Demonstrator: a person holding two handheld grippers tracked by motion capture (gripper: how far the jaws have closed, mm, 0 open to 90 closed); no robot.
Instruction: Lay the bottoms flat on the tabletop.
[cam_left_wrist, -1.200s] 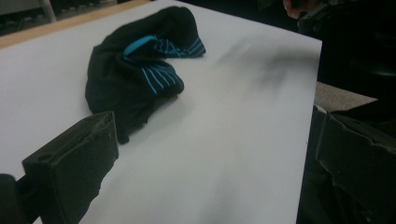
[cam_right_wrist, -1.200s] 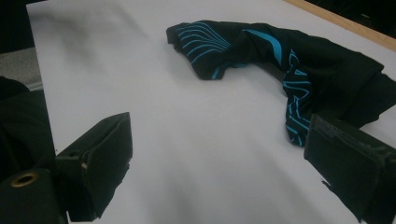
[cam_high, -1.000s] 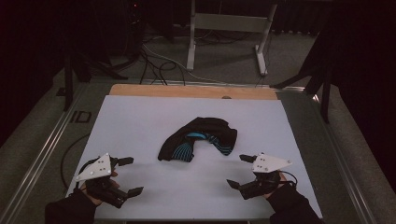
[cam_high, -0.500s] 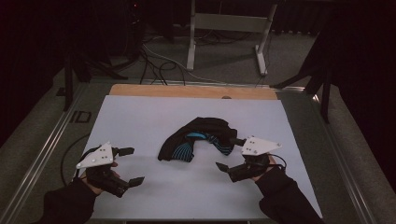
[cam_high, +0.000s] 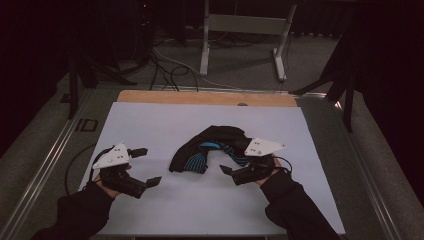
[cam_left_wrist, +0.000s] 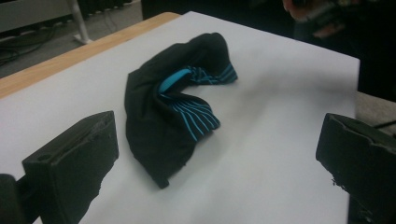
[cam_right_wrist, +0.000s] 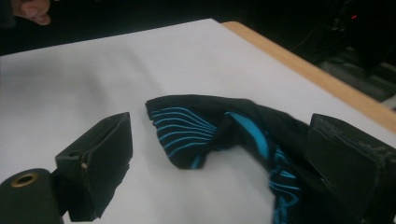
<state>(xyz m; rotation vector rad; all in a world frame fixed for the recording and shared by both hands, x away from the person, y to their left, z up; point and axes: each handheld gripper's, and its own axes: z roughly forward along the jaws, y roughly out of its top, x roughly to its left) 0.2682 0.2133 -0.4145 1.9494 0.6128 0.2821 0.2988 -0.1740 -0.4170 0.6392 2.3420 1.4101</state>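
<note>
black cloth (cam_high: 212, 147) with bright blue stripes lies crumpled in a curved heap near the middle of the counter (cam_high: 165, 120), a little toward its right edge. the heap arches like a bend: one dark end points toward the near edge, and the striped inner face shows along the inside of the curve.

the right gripper (cam_high: 239, 170) sits just beside the cloth's right end, near the near right part of the counter, its jaws spread wide and holding nothing. in the right gripper view the cloth (cam_right_wrist: 219, 128) fills the space between and beyond the two black jaws, and the right-hand jaw stands close against the dark fabric; whether it touches the cloth cannot be told. the grey plate (cam_high: 264, 146) on top of this gripper overlaps the cloth's right edge in the high view.

the left gripper (cam_high: 146, 166) hovers near the near left part of the counter, apart from the cloth, jaws likewise spread and empty. in the left gripper view the cloth (cam_left_wrist: 173, 107) lies ahead between the jaws, with bare white counter (cam_left_wrist: 280, 93) around it. a wooden strip (cam_high: 200, 97) runs along the far edge of the counter.
</note>
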